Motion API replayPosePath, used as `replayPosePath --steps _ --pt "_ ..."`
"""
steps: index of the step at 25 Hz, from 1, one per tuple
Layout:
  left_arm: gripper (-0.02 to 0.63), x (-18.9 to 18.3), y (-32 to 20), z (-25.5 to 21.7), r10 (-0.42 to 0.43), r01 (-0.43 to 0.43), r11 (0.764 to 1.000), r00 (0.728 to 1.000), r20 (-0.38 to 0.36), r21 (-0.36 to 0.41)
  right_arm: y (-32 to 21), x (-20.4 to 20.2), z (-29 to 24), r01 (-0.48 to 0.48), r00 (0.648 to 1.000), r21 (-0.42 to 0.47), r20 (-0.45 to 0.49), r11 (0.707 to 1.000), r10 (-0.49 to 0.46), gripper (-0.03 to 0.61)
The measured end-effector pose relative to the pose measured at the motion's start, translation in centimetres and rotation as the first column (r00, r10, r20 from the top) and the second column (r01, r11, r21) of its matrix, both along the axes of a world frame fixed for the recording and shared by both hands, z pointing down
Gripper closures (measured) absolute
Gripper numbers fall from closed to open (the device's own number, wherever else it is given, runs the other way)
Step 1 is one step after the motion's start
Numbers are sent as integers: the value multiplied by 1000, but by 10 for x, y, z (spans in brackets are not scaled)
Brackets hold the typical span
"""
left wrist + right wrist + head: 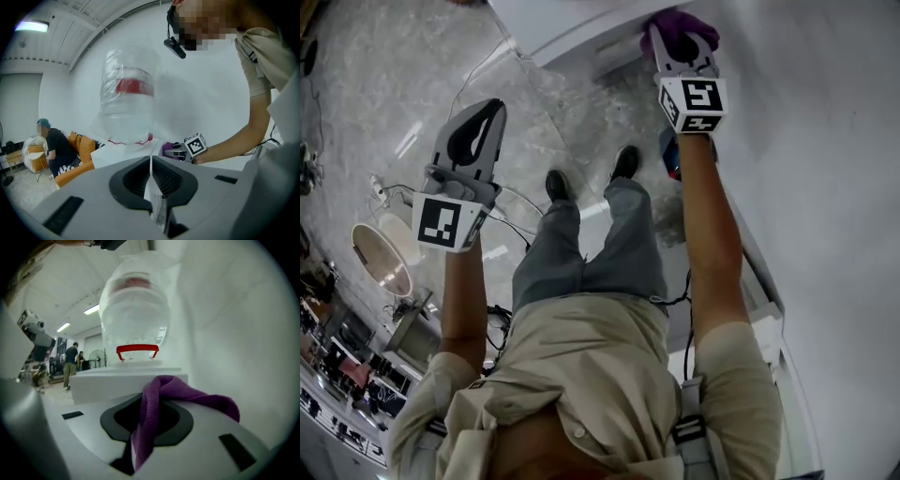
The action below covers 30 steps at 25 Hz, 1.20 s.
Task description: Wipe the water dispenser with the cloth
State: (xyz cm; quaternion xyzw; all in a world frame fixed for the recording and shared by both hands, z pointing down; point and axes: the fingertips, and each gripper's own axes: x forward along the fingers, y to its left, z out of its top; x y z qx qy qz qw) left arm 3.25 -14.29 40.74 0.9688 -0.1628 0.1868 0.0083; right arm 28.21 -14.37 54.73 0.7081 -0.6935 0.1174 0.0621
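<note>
Marbled floor point(375, 84) below; white dispenser point(122, 378), top edge.
Pinched mid-fold in right gripper point(682, 45): purple cloth point(161, 397), judged soft, light; left gripper point(475, 139) pressed together, empty.

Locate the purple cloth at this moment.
The purple cloth is clamped in the right claw, at the top right of the head view. It sits right by the water dispenser, in front of its bottle.

Open workplace hall — orange sofa point(82, 146), ceiling strip light point(32, 26), standing fan point(96, 357)
</note>
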Motion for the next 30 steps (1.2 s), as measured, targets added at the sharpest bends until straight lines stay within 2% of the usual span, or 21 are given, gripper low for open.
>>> replayPosePath --steps 3,6,8,10,13,16,21,23,26,30 --pt "586 9 0 -1 0 0 1000 999 -34 -1 0 -18 -1 -93 991 42 102 995 88 517" --pt "586 9 0 4 5 -5 1000 1000 -22 -4 -2 -56 -4 -74 988 65 137 995 64 517" --pt "586 7 0 7 0 0 1000 1000 -14 -4 -3 -91 -6 -10 990 72 142 997 -1 517" --pt "586 7 2 7 1 -1 1000 1000 -19 -5 -3 -132 -8 99 987 66 119 993 -106 517" --pt "586 7 4 7 5 -5 1000 1000 -25 -7 -4 -184 -2 282 959 28 13 959 -282 517" --pt "586 5 2 8 -1 1 1000 1000 -12 -3 -4 -197 5 376 924 -5 -68 927 -376 517" --pt "586 1 1 15 -12 12 1000 1000 7 -9 -1 -178 25 469 848 -95 -229 878 -477 517" --pt "586 -1 0 16 -17 17 1000 1000 9 -9 -1 -150 38 451 836 -143 -278 881 -473 517" --pt "586 -3 0 20 -26 26 1000 1000 15 -12 -1 -88 53 355 864 -190 -307 915 -399 518" --pt "586 0 1 25 -22 23 1000 1000 19 -17 0 -12 62 167 943 -185 -255 968 -212 518"
